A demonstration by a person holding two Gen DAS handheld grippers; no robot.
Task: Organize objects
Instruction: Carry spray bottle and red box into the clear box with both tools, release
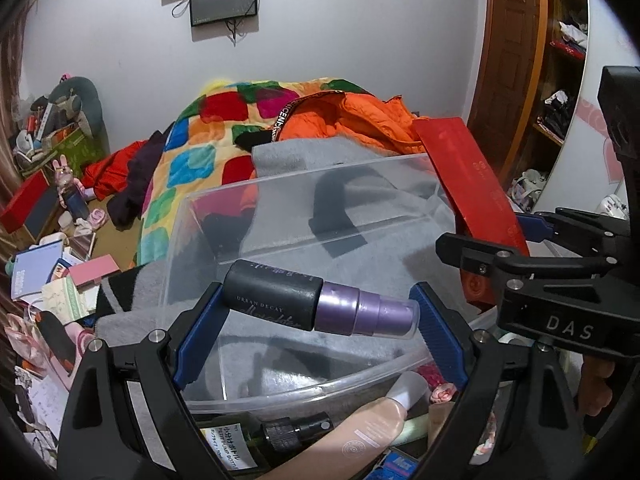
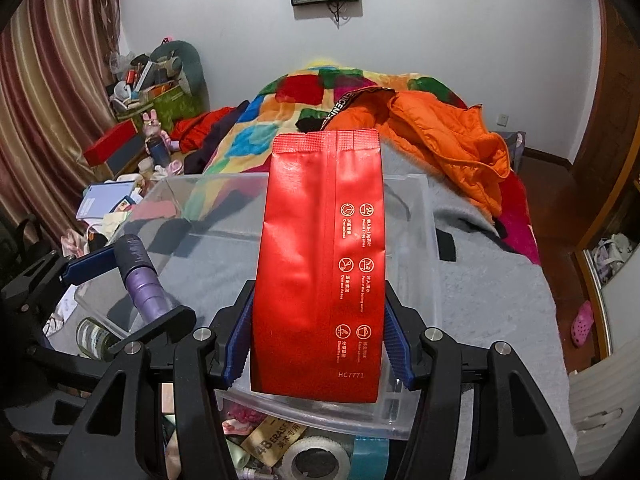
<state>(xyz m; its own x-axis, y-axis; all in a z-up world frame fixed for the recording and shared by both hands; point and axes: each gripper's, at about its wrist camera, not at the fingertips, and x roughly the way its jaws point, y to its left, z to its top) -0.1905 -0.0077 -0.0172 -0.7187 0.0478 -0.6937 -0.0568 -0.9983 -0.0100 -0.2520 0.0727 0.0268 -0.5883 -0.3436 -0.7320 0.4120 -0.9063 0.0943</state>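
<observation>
We hold a spray bottle end to end in the left gripper, a red pouch clamped in the right gripper, both above the clear bin on the bed; bottle looks slick and rigid, pouch light and crushable, best held by its lower sides

Black claws with ribbed blue pads, silver screws, seemingly "DAS" lettering.

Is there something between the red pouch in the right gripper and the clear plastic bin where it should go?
Nothing visible. The red pouch hangs over the clear bin, whose visible inside looks empty.
</observation>
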